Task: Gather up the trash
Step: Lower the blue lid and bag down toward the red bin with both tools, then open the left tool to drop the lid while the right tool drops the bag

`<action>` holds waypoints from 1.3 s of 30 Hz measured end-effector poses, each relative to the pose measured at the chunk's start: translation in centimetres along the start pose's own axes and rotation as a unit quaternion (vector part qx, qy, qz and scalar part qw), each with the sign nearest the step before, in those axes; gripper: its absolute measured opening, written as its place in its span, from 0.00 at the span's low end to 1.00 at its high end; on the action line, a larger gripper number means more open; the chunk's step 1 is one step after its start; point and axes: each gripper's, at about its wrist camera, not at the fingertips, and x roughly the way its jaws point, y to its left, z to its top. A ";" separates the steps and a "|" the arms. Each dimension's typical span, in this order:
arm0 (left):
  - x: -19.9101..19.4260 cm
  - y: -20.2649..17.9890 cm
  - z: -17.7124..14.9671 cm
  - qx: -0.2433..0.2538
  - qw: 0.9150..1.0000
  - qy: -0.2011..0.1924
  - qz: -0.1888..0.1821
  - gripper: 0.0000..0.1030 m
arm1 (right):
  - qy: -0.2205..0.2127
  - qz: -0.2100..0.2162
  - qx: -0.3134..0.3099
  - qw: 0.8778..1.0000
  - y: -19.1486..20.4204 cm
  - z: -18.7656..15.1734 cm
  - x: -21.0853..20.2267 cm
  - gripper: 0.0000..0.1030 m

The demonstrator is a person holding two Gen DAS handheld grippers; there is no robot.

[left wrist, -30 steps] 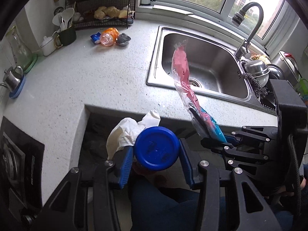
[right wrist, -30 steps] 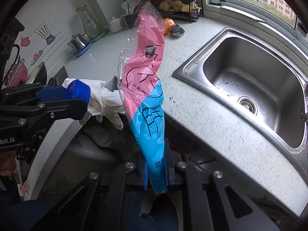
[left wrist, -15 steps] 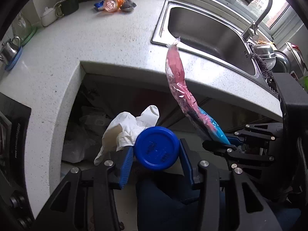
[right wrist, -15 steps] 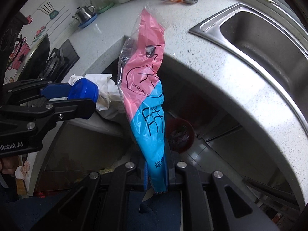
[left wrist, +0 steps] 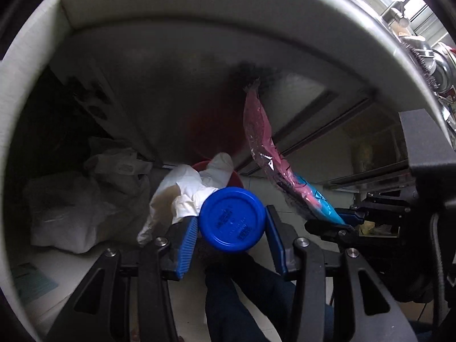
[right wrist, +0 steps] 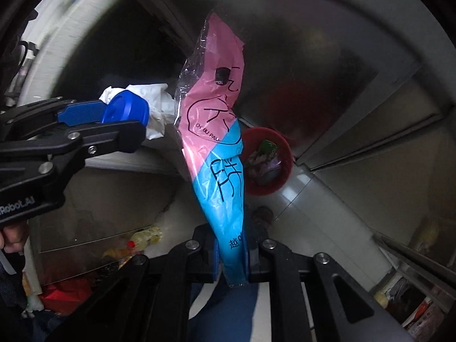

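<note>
Between our left gripper's (left wrist: 230, 225) blue pads sits a blue-capped container (left wrist: 231, 219), clamped on both sides, with a crumpled white glove (left wrist: 188, 191) bunched against the left pad and apparently caught in the same grip. Our right gripper (right wrist: 232, 259) has its jaws nearly together, pinching the lower end of a pink-and-blue plastic wrapper (right wrist: 216, 131) that stands up stiffly from the pads.

So we judge the picking-up finished for these pieces: all are in hand, none is dropped yet. What is left is the release. The red bin (right wrist: 269, 161) stands on the floor below and beyond the wrapper, already holding some scraps, and both loads hang above it or just beside it rather than inside.

Moving outward, the room is tight. The pale counter edge (left wrist: 176, 2) curves overhead, and grey cabinet fronts (right wrist: 327, 65) stand close behind the bin. To our left, white plastic bags (left wrist: 71, 199) fill the dark recess under the counter; our dark trouser leg (left wrist: 242, 299) lies directly beneath the jaws. The two grippers sit near each other, so we should let go without crossing them.
</note>
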 end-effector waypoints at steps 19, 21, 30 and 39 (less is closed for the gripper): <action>26.2 4.3 -2.0 0.026 0.998 0.044 -0.048 0.42 | 0.059 -0.009 0.073 0.996 -8.0 -0.5 23.4 0.11; 28.2 4.3 -2.2 0.026 0.996 0.060 -0.055 0.42 | 0.059 -0.004 0.082 0.995 -8.5 -1.3 23.9 0.11; 33.5 4.3 -2.7 0.027 0.995 0.070 -0.067 0.42 | 0.065 -0.010 0.099 0.993 -10.0 -3.3 24.8 0.11; 33.3 6.0 -2.6 0.018 0.995 0.082 -0.058 0.83 | 0.078 0.001 0.114 0.990 -10.3 -3.1 24.9 0.11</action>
